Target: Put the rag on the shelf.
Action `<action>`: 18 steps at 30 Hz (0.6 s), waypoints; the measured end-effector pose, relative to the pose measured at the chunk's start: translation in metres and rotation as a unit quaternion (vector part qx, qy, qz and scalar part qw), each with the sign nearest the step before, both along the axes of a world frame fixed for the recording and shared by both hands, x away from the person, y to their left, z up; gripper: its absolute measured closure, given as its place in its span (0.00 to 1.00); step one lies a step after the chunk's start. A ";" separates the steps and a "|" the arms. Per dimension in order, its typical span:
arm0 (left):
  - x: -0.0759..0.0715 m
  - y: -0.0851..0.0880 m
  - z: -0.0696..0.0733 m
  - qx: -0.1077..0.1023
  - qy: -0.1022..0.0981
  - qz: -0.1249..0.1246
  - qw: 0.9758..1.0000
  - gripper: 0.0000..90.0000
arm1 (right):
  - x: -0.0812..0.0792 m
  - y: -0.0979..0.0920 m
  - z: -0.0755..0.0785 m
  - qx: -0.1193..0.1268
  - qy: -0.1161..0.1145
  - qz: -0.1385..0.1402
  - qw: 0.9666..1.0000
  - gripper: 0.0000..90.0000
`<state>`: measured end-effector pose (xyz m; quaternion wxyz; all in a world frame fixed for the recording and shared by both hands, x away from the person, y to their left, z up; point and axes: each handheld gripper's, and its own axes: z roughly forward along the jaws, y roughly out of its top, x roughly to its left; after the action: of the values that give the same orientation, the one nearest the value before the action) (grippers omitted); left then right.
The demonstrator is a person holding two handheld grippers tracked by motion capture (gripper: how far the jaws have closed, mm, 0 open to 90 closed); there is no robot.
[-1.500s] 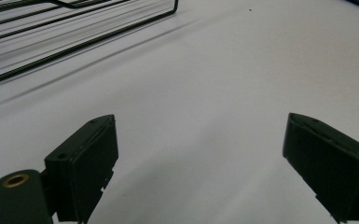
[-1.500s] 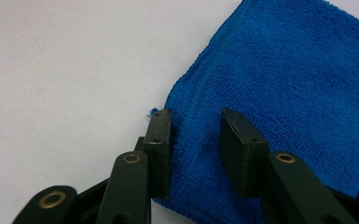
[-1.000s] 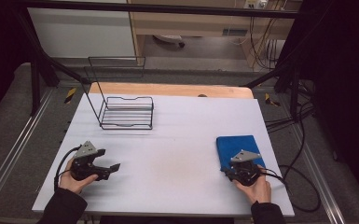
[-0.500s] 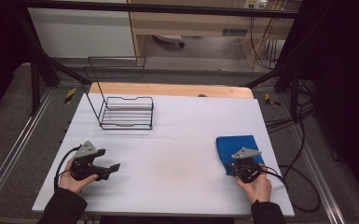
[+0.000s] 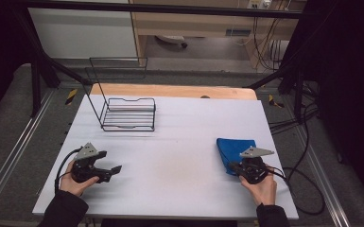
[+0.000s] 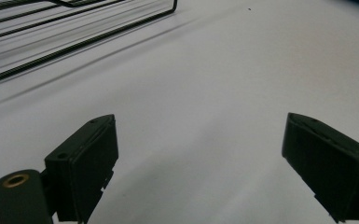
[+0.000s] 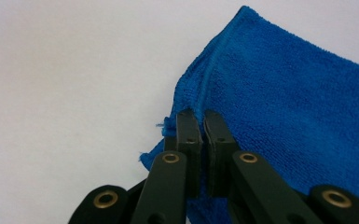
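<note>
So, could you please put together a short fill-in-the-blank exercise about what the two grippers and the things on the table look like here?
1. The right gripper has its jaws shut on the edge of a ____ cloth.
2. The left gripper holds nothing, and its jaws stand ____.
3. At the far left of the white table stands a black ____ rack.
4. The rack has ____ in it.

Missing words: blue; open; wire; nothing

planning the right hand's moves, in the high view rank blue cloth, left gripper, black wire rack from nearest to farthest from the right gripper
1. Blue microfibre cloth: pinched in the right gripper, table's right side.
2. Left gripper: across the table, near left.
3. Black wire rack: far left.
</note>
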<state>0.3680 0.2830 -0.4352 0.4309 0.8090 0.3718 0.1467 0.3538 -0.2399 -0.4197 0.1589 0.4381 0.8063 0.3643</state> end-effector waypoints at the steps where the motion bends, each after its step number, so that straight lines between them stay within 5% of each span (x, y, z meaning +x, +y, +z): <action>1: 0.000 0.000 0.000 0.000 0.000 0.000 1.000 0.12 | 0.000 0.001 0.001 0.007 0.004 0.003 1.000 0.97; 8: 0.000 0.000 0.000 0.002 0.001 0.002 1.000 0.12 | 0.003 0.021 0.006 0.042 0.005 0.024 0.999 0.97; 18: 0.000 0.000 0.000 0.001 0.000 0.005 1.000 0.12 | 0.008 0.059 0.009 0.062 0.010 0.053 0.997 0.97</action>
<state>0.3683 0.2833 -0.4350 0.4296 0.8076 0.3755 0.1490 0.3623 -0.1807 -0.4104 0.1039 0.4069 0.8059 0.4173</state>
